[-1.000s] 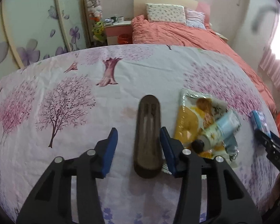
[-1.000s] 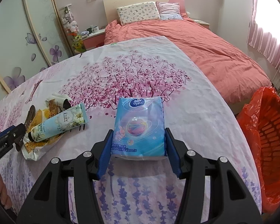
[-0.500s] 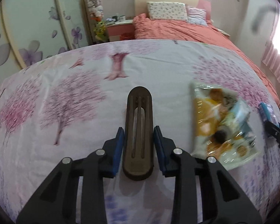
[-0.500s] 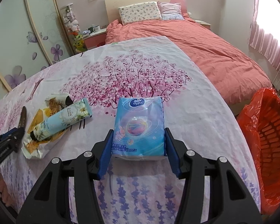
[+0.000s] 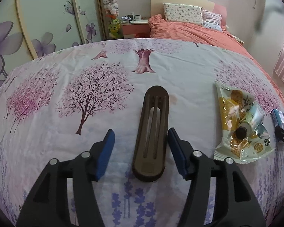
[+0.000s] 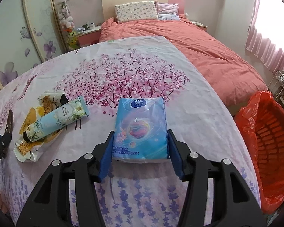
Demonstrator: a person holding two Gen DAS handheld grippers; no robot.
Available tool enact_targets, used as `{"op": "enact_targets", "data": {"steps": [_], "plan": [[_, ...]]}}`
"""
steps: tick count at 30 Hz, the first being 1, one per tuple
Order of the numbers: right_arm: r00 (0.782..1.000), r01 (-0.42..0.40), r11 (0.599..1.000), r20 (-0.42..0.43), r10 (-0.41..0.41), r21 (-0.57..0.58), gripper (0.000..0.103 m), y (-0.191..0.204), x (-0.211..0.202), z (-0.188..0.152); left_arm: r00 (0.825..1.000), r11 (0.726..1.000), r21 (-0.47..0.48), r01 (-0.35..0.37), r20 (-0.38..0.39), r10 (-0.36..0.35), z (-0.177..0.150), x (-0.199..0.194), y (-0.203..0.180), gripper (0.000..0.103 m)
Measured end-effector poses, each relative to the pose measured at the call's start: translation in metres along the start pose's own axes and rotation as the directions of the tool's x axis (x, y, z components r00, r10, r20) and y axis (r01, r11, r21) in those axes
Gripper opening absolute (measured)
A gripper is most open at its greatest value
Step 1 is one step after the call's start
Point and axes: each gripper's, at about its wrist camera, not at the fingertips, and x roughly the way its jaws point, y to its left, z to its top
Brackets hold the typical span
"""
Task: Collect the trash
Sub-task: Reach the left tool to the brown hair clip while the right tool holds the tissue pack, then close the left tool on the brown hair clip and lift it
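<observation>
1. Left wrist view: the left gripper (image 5: 141,152) stands wide open and holds nothing. The long dark-brown oval case with slotted top (image 5: 151,132) lies on the blossom-printed tablecloth (image 5: 66,94) between the blue pads. Its long axis runs straight away from the gripper, in line with the fingers. It sits off-centre: close against the right-hand pad, with a clear gap to the left-hand one.
2. Same view, off to the right: a crumpled yellow-and-white snack wrapper (image 5: 234,124) with a pale floral cream tube with a dark cap (image 5: 249,122) lying on it. The left gripper looks the nearer of the two to this pile. No writing here is legible.
3. Right wrist view: the right gripper (image 6: 140,152) is closed partway on a blue soft pack of tissues (image 6: 140,126), pads pressing both long sides, the pack's length pointing ahead along the fingers. The logo reads "Vinda"; the Chinese lines below are too small for me to read.
4. Same view: the orange-lined red plastic basket (image 6: 263,141) stands off the table's edge to the gripper's right, so I judge the pack must swing rightward. The tube's script lettering is not clear enough to read.
</observation>
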Motion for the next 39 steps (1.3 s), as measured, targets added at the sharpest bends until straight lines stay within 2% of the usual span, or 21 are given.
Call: {"op": "enact_targets", "data": {"steps": [8,24,35,39], "plan": [[1.000,0.015,1.000,0.000,-0.015,0.005,0.054,-0.002,-0.006,-0.007,1.000,1.000,-0.018,-0.006,-0.004,0.006,-0.001,0.001,0.004,0.064],[1.000,0.010,1.000,-0.001,-0.010,0.010,0.054,-0.004,-0.005,-0.007,1.000,1.000,-0.030,-0.010,-0.007,0.010,0.000,0.001,0.004,0.069],[1.000,0.011,1.000,-0.001,-0.011,0.008,0.054,-0.004,-0.005,-0.007,1.000,1.000,-0.029,0.011,-0.002,-0.012,-0.005,-0.003,0.009,0.068],[1.000,0.014,1.000,0.000,-0.014,0.009,0.054,-0.004,-0.004,-0.006,1.000,1.000,-0.014,0.009,-0.001,-0.009,-0.010,-0.008,0.007,0.063]]}}
